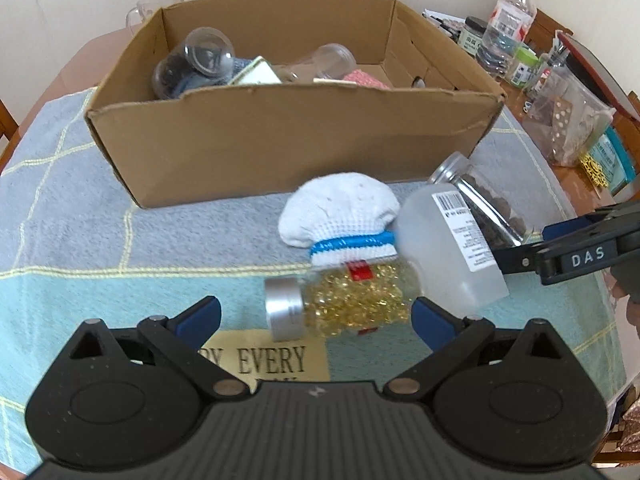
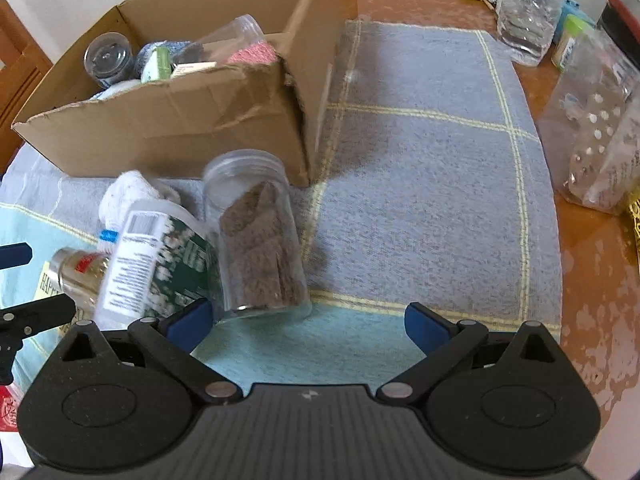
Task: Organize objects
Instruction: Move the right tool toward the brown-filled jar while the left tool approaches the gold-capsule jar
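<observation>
The left gripper [image 1: 316,314] has its jaws wide open around a jar of yellow beads [image 1: 340,306]. The right gripper [image 2: 308,322] is wide open too, holding nothing, by the brown jar [image 2: 260,240].

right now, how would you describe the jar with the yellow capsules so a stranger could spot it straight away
Start at the big cardboard box on the checked cloth, then look to the cluster of things lying just in front of its near wall. The capsule jar is the nearest of them, on its side between the open left tool's fingers. It alone is full of golden capsules and has a short silver cap.
</observation>
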Demonstrator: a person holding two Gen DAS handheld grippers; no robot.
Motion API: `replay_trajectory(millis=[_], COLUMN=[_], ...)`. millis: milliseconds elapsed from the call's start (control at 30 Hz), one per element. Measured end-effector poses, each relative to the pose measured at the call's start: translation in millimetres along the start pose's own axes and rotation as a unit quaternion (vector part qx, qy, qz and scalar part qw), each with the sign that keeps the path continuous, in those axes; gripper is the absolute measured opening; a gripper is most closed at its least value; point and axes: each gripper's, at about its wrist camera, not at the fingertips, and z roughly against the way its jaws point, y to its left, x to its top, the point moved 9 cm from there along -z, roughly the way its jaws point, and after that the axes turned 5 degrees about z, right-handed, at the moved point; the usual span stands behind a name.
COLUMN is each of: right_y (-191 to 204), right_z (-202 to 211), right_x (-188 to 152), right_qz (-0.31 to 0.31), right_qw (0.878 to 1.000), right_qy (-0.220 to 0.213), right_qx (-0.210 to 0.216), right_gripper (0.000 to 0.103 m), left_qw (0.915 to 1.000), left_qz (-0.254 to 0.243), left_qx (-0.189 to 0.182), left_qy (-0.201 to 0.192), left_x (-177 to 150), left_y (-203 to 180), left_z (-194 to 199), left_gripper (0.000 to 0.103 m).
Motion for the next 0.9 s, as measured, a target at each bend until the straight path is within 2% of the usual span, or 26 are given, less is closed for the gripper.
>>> replay_trajectory(millis=[200,333,533,700,900], right_y=[-14.9,-24.4,-35.0,-32.2,-21.2], right_z=[-1.6,-2.9,-1.6,2.4,1.6], right_x=[-4.3,-6.4,-6.2,-1.2,2.0], right_qz=[0.009,0.019,0.010,0.009,0.009], right_qw=[1.000,0.999,1.000,1.000,1.000], right_qy=[0.005,0.006,0.007,0.004,0.012], right_qx=[-0.004,-0.029,-0.025,-0.013,-0.005], right_gripper=[0.103,0.103,0.103,0.103,0.103], left_qw=[1.0000,1.0000,0.9999,0.9998,0.9981], left_qz=[0.006,0.004,0.012,0.009,0.025], left_qx=[-0.001,0.000,0.005,0.019,0.056], left_qy=[0.005,0.005,0.004,0.001,-0.005], left_x=[-3.5,-3.1,-1.8,-2.4,0.1], left_y=[-9.5,-14.3,-13.0,-2.1,31.7], left_z=[-8.7,-15.3,-25.5,-23.3,-19.2], left_gripper=[0.101,0.101,0.101,0.102,0.102])
